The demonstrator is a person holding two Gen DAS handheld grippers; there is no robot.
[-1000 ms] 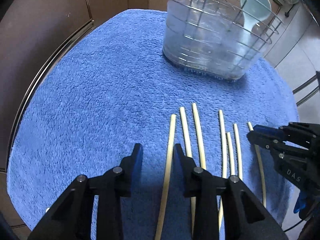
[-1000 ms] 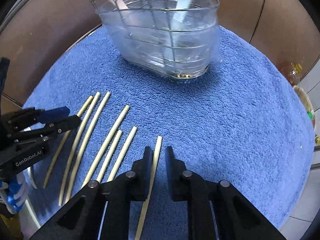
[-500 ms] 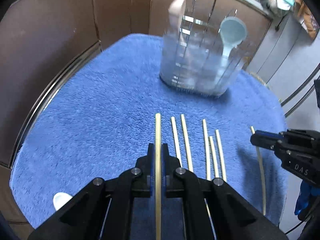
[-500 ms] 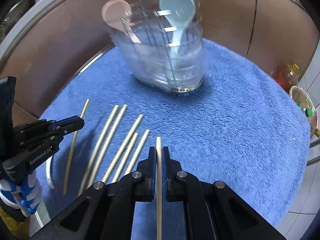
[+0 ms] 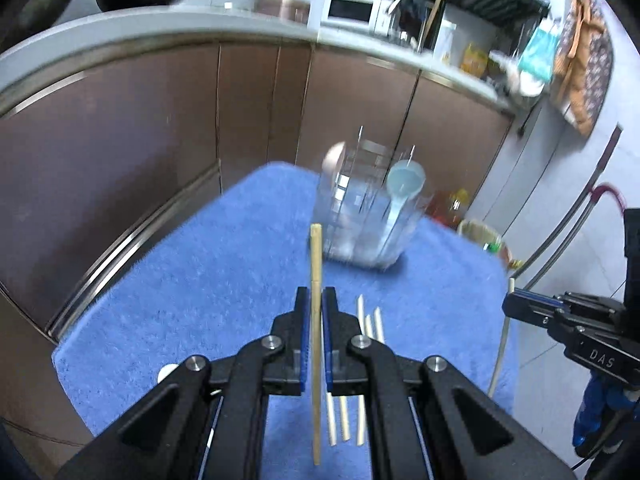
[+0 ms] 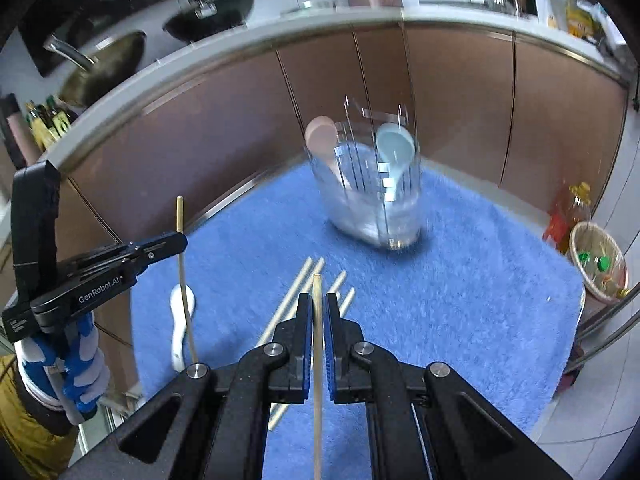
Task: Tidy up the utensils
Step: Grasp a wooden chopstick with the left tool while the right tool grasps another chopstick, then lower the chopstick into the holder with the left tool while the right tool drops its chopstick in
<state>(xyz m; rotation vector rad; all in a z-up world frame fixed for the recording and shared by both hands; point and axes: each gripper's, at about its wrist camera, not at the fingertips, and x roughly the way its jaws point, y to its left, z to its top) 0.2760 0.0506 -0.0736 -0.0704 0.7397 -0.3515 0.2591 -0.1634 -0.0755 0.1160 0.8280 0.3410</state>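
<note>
**Inspector:** While both tools hung above the blue towel point(image 5: 200, 280), what was each one holding?

**Assistant:** The left gripper point(image 5: 316, 300) was pinched tight on one pale chopstick point(image 5: 316, 264), which ran straight out between its blue pads and past the tips. The right gripper point(image 6: 318, 306) was clamped on a second chopstick point(image 6: 317, 292) in the same manner. Both sticks were clear of the towel.

**Inspector:** Did each tool show in the other's camera?

**Assistant:** It did. In the right wrist view the left gripper stood at the left edge, its chopstick upright and somewhat tilted. A blue-and-white gloved hand point(image 6: 76, 356) held that tool. In the left wrist view the right gripper appeared at the right edge, its stick hanging below the tips.

**Inspector:** Where were the remaining utensils?

**Assistant:** Four loose chopsticks point(image 6: 304, 280) lay side by side on the towel, below and between the two tools. A white spoon point(image 6: 180, 320) lay on the towel's left side, near its edge. At the far end stood a wire utensil holder point(image 6: 372, 200) with a clear liner, blurred in both views. A pink spoon point(image 6: 320, 136) stood in its left part and a light blue spoon point(image 6: 394, 148) in its right.

**Inspector:** Surroundings?

**Assistant:** Brown cabinet doors point(image 5: 120, 140) rose behind the towel.
</note>
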